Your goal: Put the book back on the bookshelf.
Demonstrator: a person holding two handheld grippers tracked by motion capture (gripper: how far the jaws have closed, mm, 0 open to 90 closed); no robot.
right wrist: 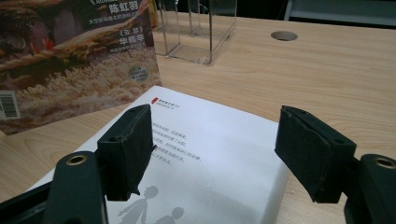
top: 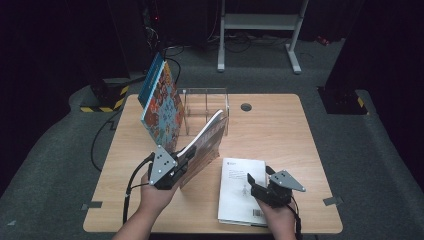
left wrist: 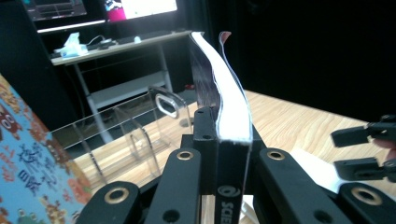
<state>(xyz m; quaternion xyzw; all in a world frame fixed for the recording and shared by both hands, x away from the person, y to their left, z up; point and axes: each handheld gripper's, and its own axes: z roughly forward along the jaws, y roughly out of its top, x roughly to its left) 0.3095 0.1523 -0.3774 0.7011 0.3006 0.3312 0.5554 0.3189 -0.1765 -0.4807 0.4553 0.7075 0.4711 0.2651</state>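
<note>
My left gripper (top: 186,156) is shut on the lower edge of a thick book (top: 206,142), which stands tilted on the table with its pages curving upward. In the left gripper view the jaws clamp that book (left wrist: 232,116) from both sides. A white book (top: 241,191) lies flat near the front edge. My right gripper (top: 260,178) hovers over its right part, open, with nothing between the pads (right wrist: 128,149); the white cover (right wrist: 215,163) shows below them. A clear acrylic book holder (top: 206,110) stands behind the held book.
A colourful book (top: 161,102) leans upright against the holder's left side. A round cable hole (top: 245,107) sits in the tabletop right of the holder. The held book's back cover (right wrist: 74,60) rises left of the right gripper. A white frame stand (top: 260,25) is beyond the table.
</note>
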